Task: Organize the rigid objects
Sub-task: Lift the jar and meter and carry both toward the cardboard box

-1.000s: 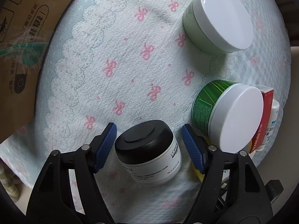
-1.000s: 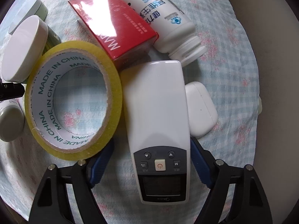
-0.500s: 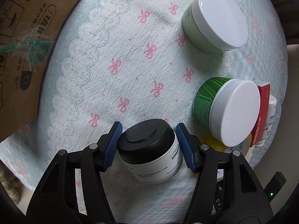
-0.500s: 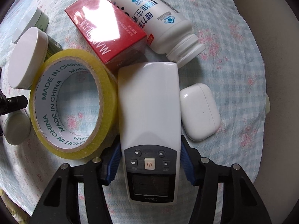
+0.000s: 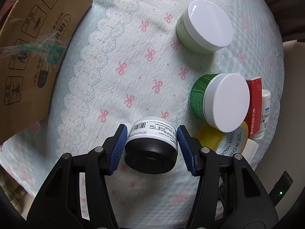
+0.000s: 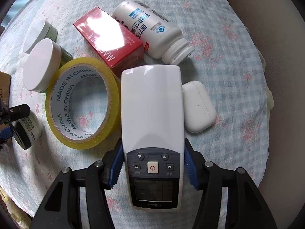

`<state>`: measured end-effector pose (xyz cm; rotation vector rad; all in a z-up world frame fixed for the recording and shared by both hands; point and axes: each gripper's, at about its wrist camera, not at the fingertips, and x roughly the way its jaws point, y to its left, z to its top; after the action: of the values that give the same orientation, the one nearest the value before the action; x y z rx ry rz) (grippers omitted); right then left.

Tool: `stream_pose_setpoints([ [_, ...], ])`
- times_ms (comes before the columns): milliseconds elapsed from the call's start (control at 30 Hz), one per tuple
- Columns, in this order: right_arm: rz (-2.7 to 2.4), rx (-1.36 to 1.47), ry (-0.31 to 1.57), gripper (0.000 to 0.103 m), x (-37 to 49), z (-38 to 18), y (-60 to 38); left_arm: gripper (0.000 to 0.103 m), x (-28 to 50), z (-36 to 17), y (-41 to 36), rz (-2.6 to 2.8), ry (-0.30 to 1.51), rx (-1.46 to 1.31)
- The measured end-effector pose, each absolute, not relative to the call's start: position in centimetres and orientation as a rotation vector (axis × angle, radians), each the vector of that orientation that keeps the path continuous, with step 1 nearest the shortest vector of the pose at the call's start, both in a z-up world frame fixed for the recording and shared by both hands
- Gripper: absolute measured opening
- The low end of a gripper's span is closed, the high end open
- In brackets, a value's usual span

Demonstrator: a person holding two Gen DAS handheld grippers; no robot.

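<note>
The black-lidded cream jar [image 5: 151, 146], tilted lid-first toward the camera, sits clamped between the closing blue pads of the left hand-held gripper [image 5: 151, 148] above the bow-print cloth [image 5: 118, 61], while the right hand-held gripper [image 6: 153, 164] grips the white remote control [image 6: 152, 114] beside the tape roll [image 6: 82, 103].

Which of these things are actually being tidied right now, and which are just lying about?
In hand now:
- black-lidded jar, tipped, in the left jaws
- remote, in the right jaws

Lying about, likely waiting their turn:
- tape roll
- red box
- white bottle
- earbud case
- two white-lidded jars
- cardboard box
</note>
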<state>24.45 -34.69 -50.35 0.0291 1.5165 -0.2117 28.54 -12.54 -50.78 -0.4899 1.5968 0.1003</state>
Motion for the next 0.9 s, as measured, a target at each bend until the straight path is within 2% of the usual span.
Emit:
stream_pose_setpoints([
  [300, -0.209, 0.027, 1.474, 0.053, 23.6, -46.9, -33.5, 0.047, 26.7, -47.9, -12.3, 0.081, 1.58, -0.495],
  [533, -0.215, 0.028, 1.446, 0.053, 23.1, -44.7, -31.7, 0.047, 27.3, -48.1, -12.4, 0.058, 1.581, -0.429],
  [667, -0.214, 0.027, 1.447, 0.053, 23.1, -44.5, -31.7, 0.048, 28.3, -48.1, -13.4, 0.036, 1.603, -0.344],
  [800, -0.218, 0.025, 1.452, 0.053, 22.7, -44.7, -31.3, 0.053, 28.9, -49.3, -13.9, 0.03, 1.662, -0.305],
  [900, -0.22, 0.022, 1.452, 0.053, 22.9, -45.1, -31.2, 0.054, 28.8, -49.2, -13.3, 0.027, 1.641, -0.324],
])
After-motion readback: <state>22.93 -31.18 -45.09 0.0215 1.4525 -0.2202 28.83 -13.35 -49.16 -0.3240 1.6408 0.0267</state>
